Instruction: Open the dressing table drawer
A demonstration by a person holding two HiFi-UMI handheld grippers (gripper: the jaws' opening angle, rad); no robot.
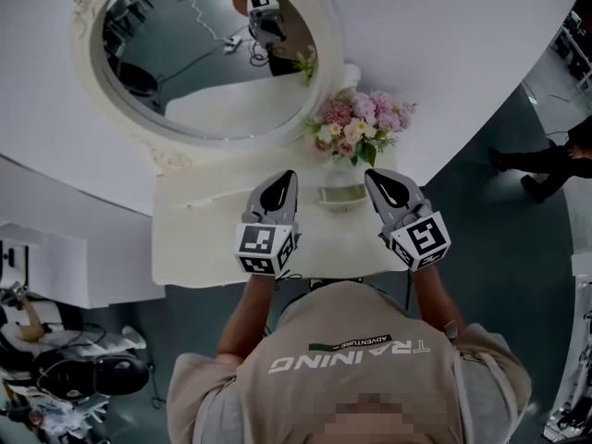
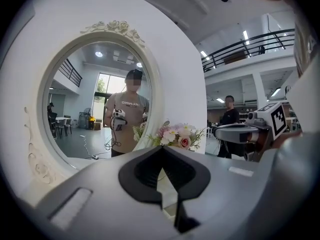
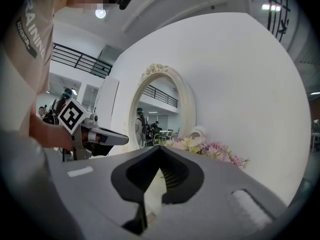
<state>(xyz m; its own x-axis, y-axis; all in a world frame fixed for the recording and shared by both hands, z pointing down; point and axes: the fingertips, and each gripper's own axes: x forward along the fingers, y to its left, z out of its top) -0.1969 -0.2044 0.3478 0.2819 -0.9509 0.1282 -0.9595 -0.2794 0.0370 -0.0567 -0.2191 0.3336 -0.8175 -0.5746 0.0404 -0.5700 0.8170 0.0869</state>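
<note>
The dressing table (image 1: 199,243) stands against the white wall (image 1: 462,63) under the oval mirror (image 1: 185,72), flowers (image 1: 361,123) at its back; its drawer is hidden from view; above the tabletop hover the left gripper (image 1: 285,178) and right gripper (image 1: 376,178), side by side, each with jaws pressed together on nothing.

I get dim, grey head view; gripper views brighter, ceiling light (image 3: 100,13) glaring; heavy fisheye bending, dark corners; near parts soft.

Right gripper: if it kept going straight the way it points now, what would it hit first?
Most likely the pink-and-white flower bouquet at the back of the dressing table, straight ahead of the right gripper, though depth is hard to judge.
</note>
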